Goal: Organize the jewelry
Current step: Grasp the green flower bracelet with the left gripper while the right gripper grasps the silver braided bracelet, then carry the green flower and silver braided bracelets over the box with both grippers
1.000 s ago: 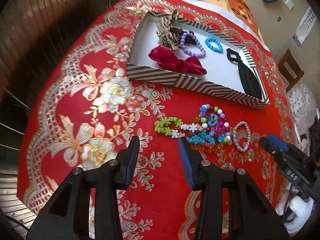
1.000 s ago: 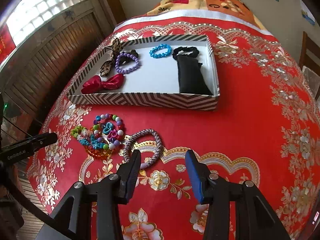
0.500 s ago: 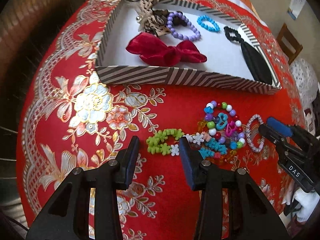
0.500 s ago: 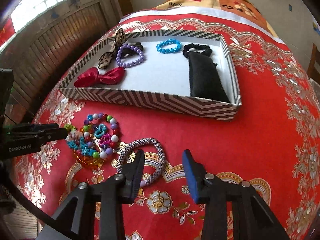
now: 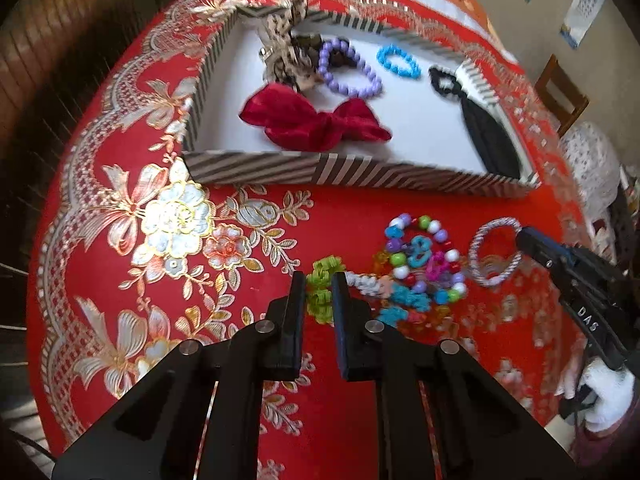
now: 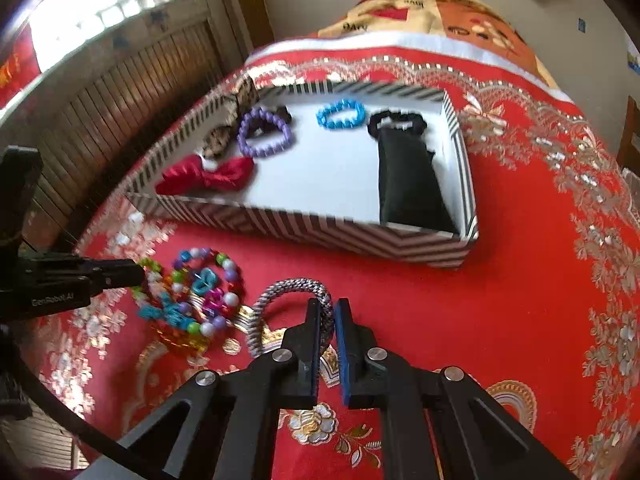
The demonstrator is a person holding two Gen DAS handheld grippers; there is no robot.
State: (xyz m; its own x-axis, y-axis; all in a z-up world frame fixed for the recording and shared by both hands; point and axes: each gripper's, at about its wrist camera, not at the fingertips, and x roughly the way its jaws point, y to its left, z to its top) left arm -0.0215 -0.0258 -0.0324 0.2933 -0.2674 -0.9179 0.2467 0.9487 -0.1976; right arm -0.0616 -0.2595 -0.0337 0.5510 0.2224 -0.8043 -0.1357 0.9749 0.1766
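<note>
My left gripper [image 5: 318, 280] is down at the left end of a pile of bead bracelets [image 5: 420, 256]. Its jaws are closing, with the green bracelet [image 5: 325, 268] pinched between the pads. My right gripper [image 6: 329, 310] is shut on the right side of a grey woven bracelet [image 6: 296, 286], which lies on the red cloth beside the pile. Behind them stands a striped box [image 6: 320, 228]. It holds a red bow [image 5: 316, 120], a purple bracelet [image 5: 348, 68], a blue bracelet [image 5: 398, 60] and a black pouch [image 5: 488, 136].
A leopard-print bow [image 5: 288, 44] sits in the box's far left corner. The red floral tablecloth [image 6: 540, 280] stretches to the right of the box. A slatted wooden wall [image 6: 100, 92] runs along the left, and a wooden chair [image 5: 560, 96] stands beyond the table's right edge.
Both grippers came down and forward onto the loose jewelry. The left jaws went from wide open to closed around the green bracelet. The right jaws narrowed and shut on the woven bracelet.
</note>
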